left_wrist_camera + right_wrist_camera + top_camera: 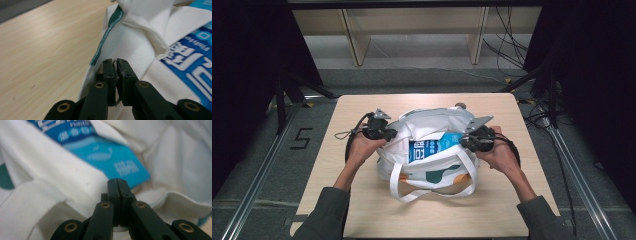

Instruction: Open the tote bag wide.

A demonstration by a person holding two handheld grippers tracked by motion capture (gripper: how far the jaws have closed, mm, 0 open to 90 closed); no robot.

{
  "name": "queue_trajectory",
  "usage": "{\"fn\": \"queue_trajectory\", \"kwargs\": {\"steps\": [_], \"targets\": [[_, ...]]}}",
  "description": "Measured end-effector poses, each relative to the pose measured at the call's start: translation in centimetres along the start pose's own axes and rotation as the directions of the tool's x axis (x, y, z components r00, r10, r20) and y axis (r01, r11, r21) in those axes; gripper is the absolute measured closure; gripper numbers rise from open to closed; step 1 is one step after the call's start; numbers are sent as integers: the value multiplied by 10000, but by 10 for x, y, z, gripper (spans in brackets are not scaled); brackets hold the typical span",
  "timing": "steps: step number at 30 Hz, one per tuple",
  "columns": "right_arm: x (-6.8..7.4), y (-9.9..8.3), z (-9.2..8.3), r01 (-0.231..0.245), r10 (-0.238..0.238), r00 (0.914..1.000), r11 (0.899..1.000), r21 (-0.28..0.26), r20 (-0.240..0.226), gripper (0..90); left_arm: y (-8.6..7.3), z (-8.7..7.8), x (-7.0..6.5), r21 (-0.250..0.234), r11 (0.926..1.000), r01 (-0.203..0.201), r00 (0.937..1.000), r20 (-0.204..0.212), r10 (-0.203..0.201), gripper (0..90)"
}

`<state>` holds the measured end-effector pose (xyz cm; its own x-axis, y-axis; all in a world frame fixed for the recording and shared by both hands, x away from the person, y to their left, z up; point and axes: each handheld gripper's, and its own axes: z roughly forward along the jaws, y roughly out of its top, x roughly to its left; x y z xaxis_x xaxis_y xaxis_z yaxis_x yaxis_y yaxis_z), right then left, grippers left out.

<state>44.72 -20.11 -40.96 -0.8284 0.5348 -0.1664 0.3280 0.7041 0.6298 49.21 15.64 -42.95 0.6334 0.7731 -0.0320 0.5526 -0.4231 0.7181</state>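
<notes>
A white tote bag [427,150] sits mid-tabletop [362,210]. At its nine o'clock rim the left tongs [388,134] are pressed together, seemingly pinching thin cloth. At three o'clock the right tongs [463,141] are fully together. A blue carton [432,146] lies inside the bag, between them.

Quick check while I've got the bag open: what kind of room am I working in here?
Probably a lab recording bay, not a home: black curtains on both sides, loose cables across the floor, and a floor marking "5" beside the small wooden table.
</notes>
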Motion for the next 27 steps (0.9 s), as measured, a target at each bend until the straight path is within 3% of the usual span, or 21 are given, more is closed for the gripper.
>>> {"fn": "queue_trajectory", "kwargs": {"steps": [1,2,3,5,7,8,11,12,13,14,15,16,17,18,20,21,23,25,27], "targets": [[-1,-8,-2,-109,108,9999,9999,71,76,900,-2,2,4,7,9999,144,9999,7,-144,867],[0,-24,0,-382,406,9986,9968,702,-330,900,-4,5,7,86,9998,192,9998,-9,-192,890],[1,-33,3,-350,407,9977,9943,1007,-546,900,-7,8,9,257,9994,235,9997,-119,-232,892],[3,-47,4,-679,772,9916,9936,906,-1034,900,-7,6,9,359,9993,52,9997,-245,-43,892],[3,-51,2,-626,729,9904,9941,887,-1179,900,-7,6,10,308,9995,95,9995,-301,-85,893],[4,-52,-2,-785,899,9883,9925,942,-1231,900,-8,4,11,390,9992,70,9999,-112,-65,892],[8,-48,-6,-560,635,9938,9950,830,-911,900,-8,-1,9,144,9994,310,9995,-73,-308,879],[12,-41,-13,-639,661,9965,9970,433,-512,900,-6,-8,4,-6,9999,108,9999,21,-108,854],[12,-41,-13,-639,661,9965,9970,433,-512,900,-6,-8,4,-6,9999,108,9999,21,-108,846],[12,-32,-23,-447,411,9978,9967,-679,-525,900,-4,-12,0,-178,9998,70,9999,109,-68,845],[13,-26,-26,-441,416,9988,9941,-995,-269,900,0,-18,-10,-517,9986,-103,9997,220,114,845],[13,-26,-26,-441,416,9988,9941,-995,-269,900,0,-18,-10,-517,9986,-103,9997,220,114,845],[15,-13,-27,-327,306,9994,9901,-1364,-177,900,5,-22,-20,-785,9962,-369,9987,323,395,846],[16,-7,-24,-374,333,9990,9875,-1533,-293,900,5,-22,-20,-785,9962,-369,9987,323,395,847],[18,-1,-20,-347,286,9985,9897,-1385,-462,900,9,-22,-28,-926,9948,-428,9970,600,485,849],[20,3,-13,-110,39,9986,9910,-1338,-533,900,11,-21,-28,-889,9945,-556,9953,737,622,855],[29,5,1,86,-149,9970,9965,-836,-755,900,12,-16,-30,-1068,9942,-150,9939,1072,265,880],[30,3,1,185,-266,9950,9963,-836,-959,900,12,-14,-29,-1012,9947,-154,9935,1110,266,889],[40,-6,2,314,-321,9900,9995,-77,-1372,900,14,-2,-24,-634,9980,-73,9936,1118,143,894]]}}
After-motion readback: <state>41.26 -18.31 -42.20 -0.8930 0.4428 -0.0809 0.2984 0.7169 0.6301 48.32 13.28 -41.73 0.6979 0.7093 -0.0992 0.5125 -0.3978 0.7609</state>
